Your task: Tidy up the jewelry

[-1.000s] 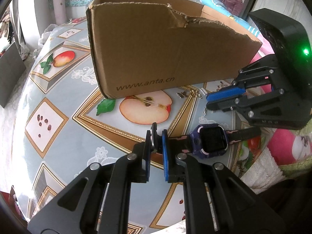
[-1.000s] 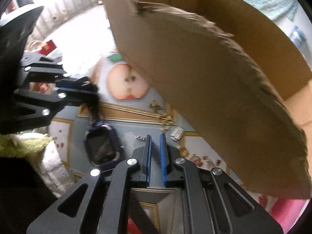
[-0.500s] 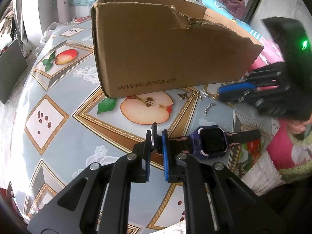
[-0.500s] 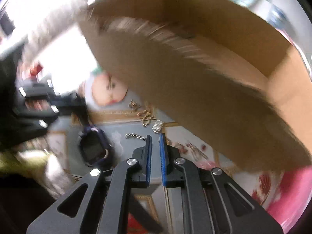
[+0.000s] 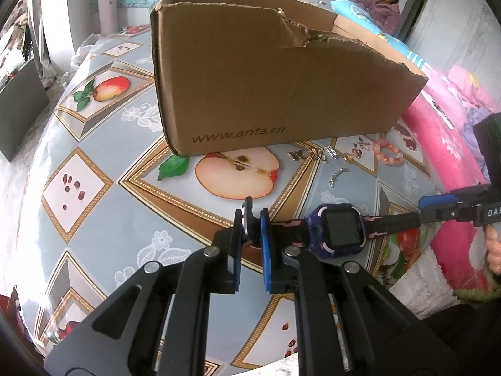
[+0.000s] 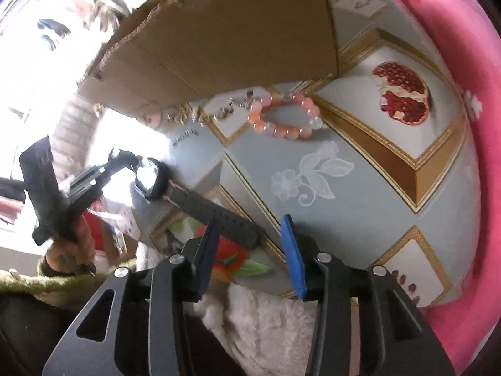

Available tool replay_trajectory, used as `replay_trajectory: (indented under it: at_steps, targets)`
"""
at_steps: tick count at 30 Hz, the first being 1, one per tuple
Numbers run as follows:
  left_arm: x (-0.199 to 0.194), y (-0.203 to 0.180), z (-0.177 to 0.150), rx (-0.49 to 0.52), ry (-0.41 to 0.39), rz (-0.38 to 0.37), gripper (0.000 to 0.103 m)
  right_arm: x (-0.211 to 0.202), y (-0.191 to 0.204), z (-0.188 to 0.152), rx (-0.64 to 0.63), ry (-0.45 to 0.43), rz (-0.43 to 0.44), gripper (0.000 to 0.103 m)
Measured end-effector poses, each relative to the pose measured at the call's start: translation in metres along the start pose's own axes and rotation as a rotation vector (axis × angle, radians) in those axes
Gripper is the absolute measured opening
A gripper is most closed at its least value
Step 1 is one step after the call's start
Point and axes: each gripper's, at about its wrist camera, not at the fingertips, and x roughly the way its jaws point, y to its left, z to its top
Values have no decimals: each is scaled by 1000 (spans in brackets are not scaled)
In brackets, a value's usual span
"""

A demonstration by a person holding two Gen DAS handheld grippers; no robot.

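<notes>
A purple smartwatch (image 5: 339, 232) with black straps lies near the table's front edge. My left gripper (image 5: 252, 219) is shut on its buckle-end strap. The other strap (image 6: 219, 216) runs toward my right gripper (image 6: 250, 222). That gripper's jaws are opening, and the strap's free end lies between the blue pads without being pressed. In the left wrist view one blue finger (image 5: 435, 203) of the right gripper shows beside the strap tip. A pink bead bracelet (image 6: 281, 116) and small metal pieces (image 5: 338, 177) lie by the torn cardboard box (image 5: 266, 94).
The table carries a fruit-print cloth (image 5: 94, 188). A pink quilt (image 6: 463, 31) borders its right side and a white fluffy fabric (image 6: 266, 319) lies at the front edge. A person (image 5: 385, 3) sits far back on a bed.
My right gripper swung away from the box down to the watch's free strap end, rolled, and its jaws parted from shut. The left gripper kept its hold and stayed still.
</notes>
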Motion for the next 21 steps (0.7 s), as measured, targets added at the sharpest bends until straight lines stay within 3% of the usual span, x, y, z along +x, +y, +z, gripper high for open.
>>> replay_trajectory:
  at_steps: [8,11,15,18,21]
  targets:
    - [-1,-1,-2,-20,-8,11,10,11,8,5,6,-39,112,53]
    - [-1,-1,-2,-22,-9,17,10,17,1,5,106,-29,278,53]
    - [-1,-2,-3,-24,-10,24,10,10,-5,5,166,-58,400,53]
    - [-2,-2,-3,-24,-10,28,10,12,0,11,157,-72,395,51]
    - [-2,-2,-4,-25,-11,29,10,18,6,18,150,-69,386,42]
